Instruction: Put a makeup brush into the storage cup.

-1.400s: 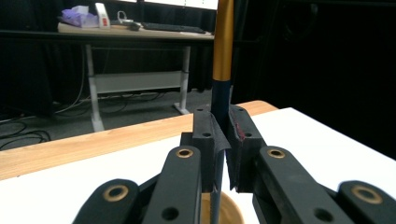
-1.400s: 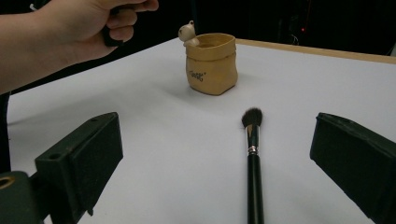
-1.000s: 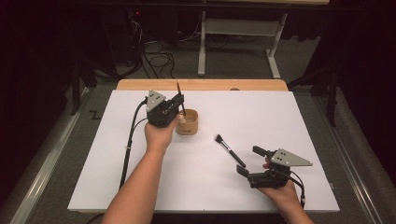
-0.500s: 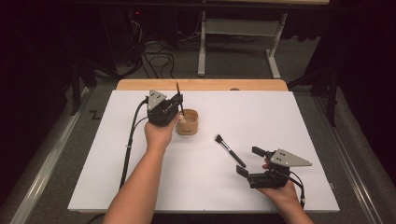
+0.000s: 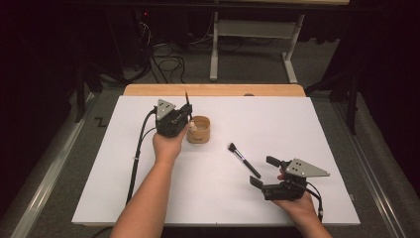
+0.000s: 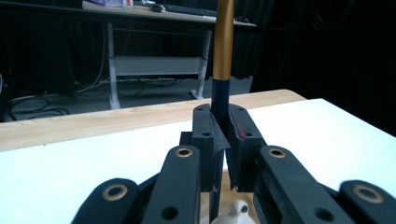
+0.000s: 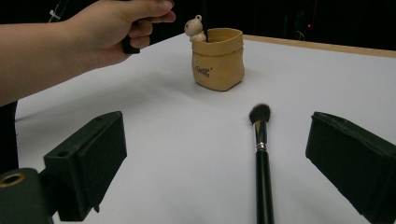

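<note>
My left gripper [image 5: 186,120] is shut on a brush with a gold and dark blue handle [image 6: 223,42], which stands upright between the jaws. Its lower end hangs at the rim of a tan pouch-shaped cup [image 5: 199,130] with a small bear figure [image 7: 194,27] on the rim; whether the tip is inside is hidden. A black makeup brush [image 5: 243,159] lies flat on the white mat, bristles toward the cup [image 7: 218,58]. My right gripper [image 5: 264,171] rests low at the front right, open, its jaws wide on either side of that brush's handle [image 7: 261,158] without touching it.
The white mat [image 5: 307,124] covers most of the wooden table [image 5: 213,89], whose far edge shows behind it. The left gripper's cable [image 5: 138,148] trails down the mat's left part. Beyond the table are desk legs and cables on a dark floor.
Hardly anything differs: the left gripper holds the brush upright at the cup as before, and the right gripper has stayed put.
</note>
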Motion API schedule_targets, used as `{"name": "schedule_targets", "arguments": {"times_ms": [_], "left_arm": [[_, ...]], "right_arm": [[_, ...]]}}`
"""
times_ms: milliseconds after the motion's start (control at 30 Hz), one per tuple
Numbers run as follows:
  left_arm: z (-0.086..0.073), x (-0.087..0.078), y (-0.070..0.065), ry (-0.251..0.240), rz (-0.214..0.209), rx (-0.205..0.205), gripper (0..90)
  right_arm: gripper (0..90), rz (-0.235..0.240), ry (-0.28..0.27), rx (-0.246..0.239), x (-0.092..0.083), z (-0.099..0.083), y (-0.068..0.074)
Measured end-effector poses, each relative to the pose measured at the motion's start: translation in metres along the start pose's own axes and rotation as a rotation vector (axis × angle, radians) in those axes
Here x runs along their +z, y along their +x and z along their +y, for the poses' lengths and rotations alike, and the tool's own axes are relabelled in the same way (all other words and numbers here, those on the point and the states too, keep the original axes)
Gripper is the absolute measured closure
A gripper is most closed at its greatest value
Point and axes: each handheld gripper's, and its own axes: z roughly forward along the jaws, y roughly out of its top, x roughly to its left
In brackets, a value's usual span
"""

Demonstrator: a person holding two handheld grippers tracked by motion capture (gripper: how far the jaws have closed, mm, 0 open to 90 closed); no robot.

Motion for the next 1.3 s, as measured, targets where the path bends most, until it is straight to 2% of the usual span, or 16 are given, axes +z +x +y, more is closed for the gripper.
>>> {"name": "schedule_targets", "arguments": {"times_ms": [167, 300, 567, 900, 1000, 1133, 1300], "left_arm": [[-0.005, 0.002, 0.001, 0.013, -0.005, -0.010, 82.6], [-0.007, 0.003, -0.001, 0.022, 0.002, 0.005, 82.6], [-0.010, 0.003, -0.001, 0.030, 0.010, 0.006, 82.4], [-0.014, 0.002, 0.004, 0.045, 0.017, -0.004, 81.9], [-0.013, 0.001, 0.006, 0.043, 0.003, -0.016, 66.1], [-0.012, -0.001, 0.008, 0.053, 0.005, -0.031, 46.1], [-0.012, -0.001, 0.009, 0.091, 0.015, -0.046, 29.2]], "right_arm": [[6.2, 0.000, 0.006, 0.000, 0.001, 0.000, 0.001], [6.4, -0.002, 0.010, 0.000, 0.001, -0.001, 0.001], [7.0, 0.000, 0.013, -0.004, 0.002, -0.001, 0.001], [7.3, 0.002, 0.016, -0.007, 0.004, -0.001, 0.002], [7.9, 0.000, 0.022, -0.005, 0.004, -0.001, 0.003], [7.9, 0.000, 0.021, -0.005, 0.004, -0.001, 0.003], [7.7, 0.000, 0.020, -0.008, 0.004, -0.001, 0.004]]}}
